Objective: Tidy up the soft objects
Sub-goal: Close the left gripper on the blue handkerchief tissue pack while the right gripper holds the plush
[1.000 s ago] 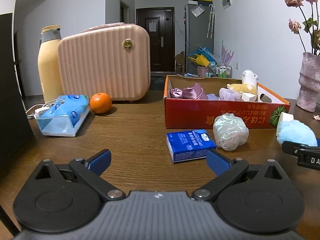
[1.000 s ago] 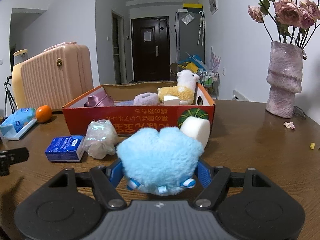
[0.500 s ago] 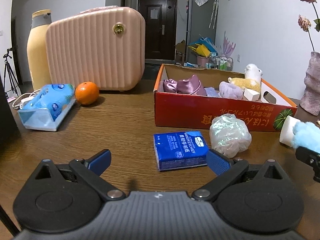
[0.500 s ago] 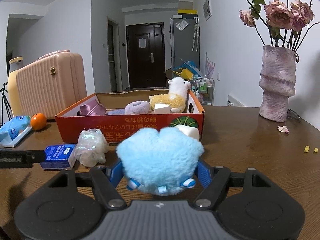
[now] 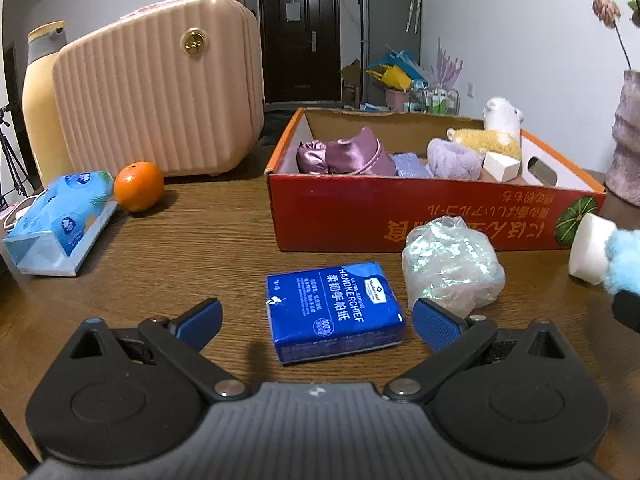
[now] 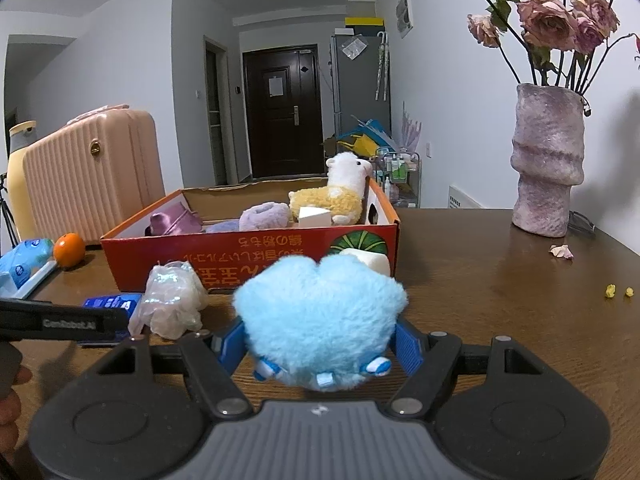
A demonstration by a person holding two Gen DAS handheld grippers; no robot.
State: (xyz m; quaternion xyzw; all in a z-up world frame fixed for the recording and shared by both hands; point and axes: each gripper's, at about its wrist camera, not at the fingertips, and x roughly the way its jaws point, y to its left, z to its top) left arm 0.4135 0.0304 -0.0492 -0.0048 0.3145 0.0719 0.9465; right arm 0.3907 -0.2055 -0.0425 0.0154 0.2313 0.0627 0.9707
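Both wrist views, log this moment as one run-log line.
left tongs: open, around blue handkerchief pack | right tongs: gripping blue plush | red box: partly filled

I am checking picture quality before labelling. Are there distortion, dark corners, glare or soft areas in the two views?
Left wrist view: strong fisheye bending on the pink suitcase, dark corners, sharp print on the blue handkerchief pack, glints on the crinkled plastic bundle. Right wrist view: same dark corners, the blue plush looks soft up close, and the vase leans.
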